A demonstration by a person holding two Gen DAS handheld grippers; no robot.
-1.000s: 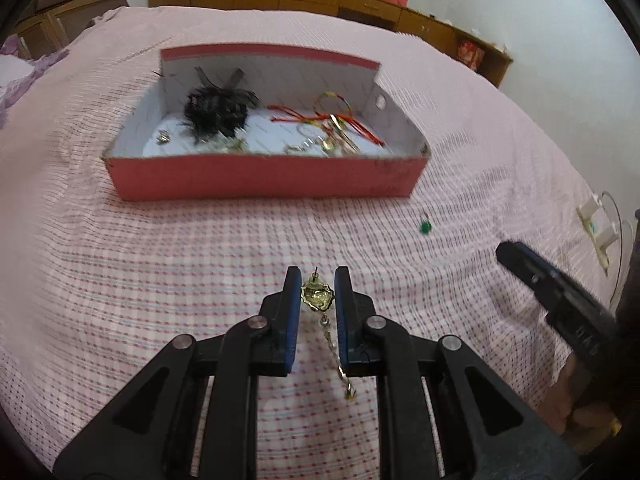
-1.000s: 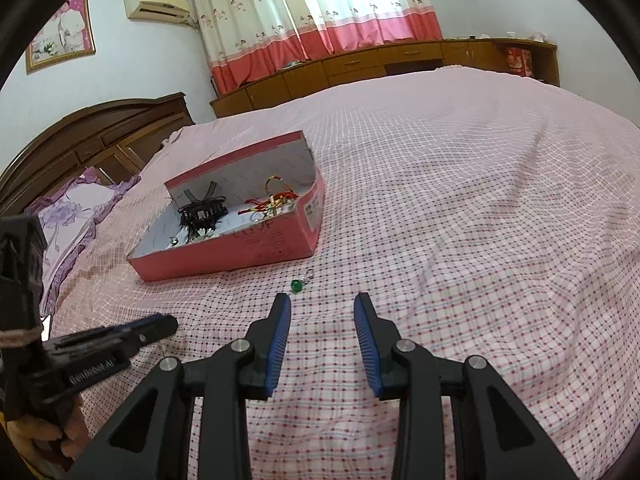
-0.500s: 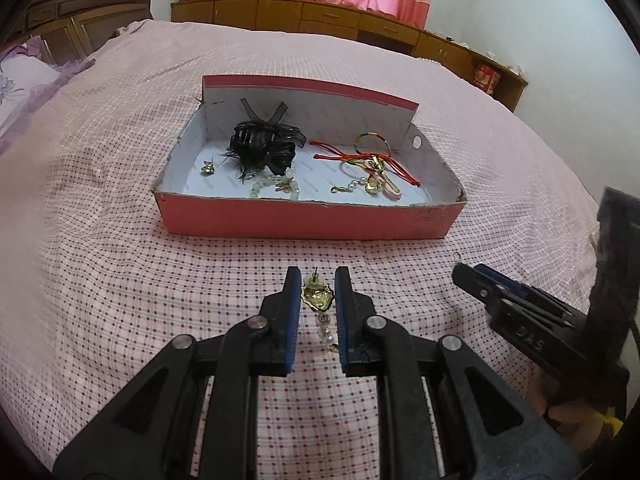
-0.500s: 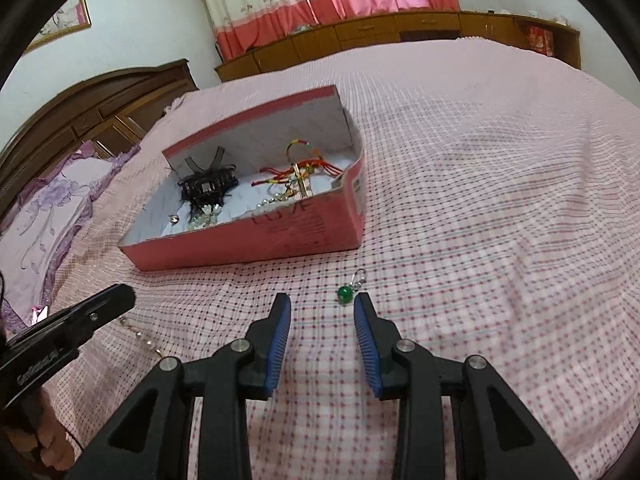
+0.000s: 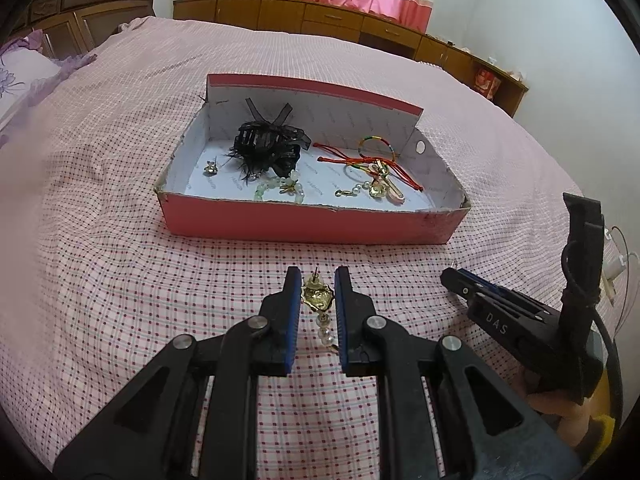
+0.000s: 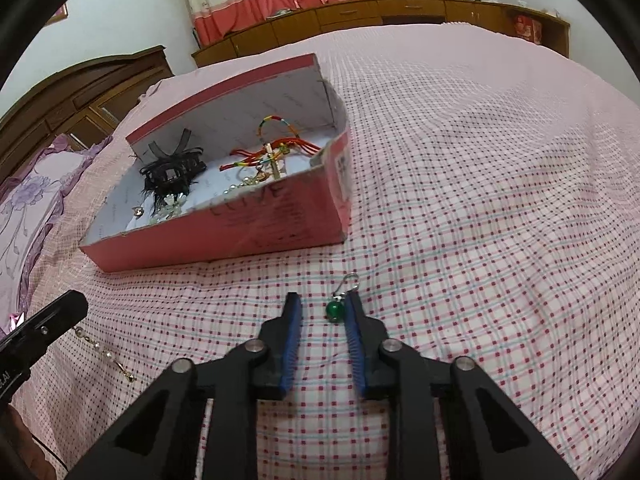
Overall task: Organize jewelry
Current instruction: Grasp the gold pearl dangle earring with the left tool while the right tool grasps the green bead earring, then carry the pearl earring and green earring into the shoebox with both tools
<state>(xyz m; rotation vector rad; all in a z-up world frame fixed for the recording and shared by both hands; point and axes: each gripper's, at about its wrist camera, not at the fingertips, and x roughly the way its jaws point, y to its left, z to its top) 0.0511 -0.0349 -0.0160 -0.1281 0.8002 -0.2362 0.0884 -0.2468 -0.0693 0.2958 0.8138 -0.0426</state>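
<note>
The left gripper (image 5: 317,294) pinches a light gold earring (image 5: 317,295) near the box (image 6: 280,216), while the right gripper (image 6: 323,312) is closing round a tiny, slippery green-bead earring (image 6: 335,309) lying on the bedspread (image 6: 480,240), best taken at the bead.

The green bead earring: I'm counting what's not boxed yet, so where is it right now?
In the right wrist view the green bead earring lies on the checked bedspread just in front of the pink box, between the closing fingers of the right gripper, next to the right-hand one.
</note>
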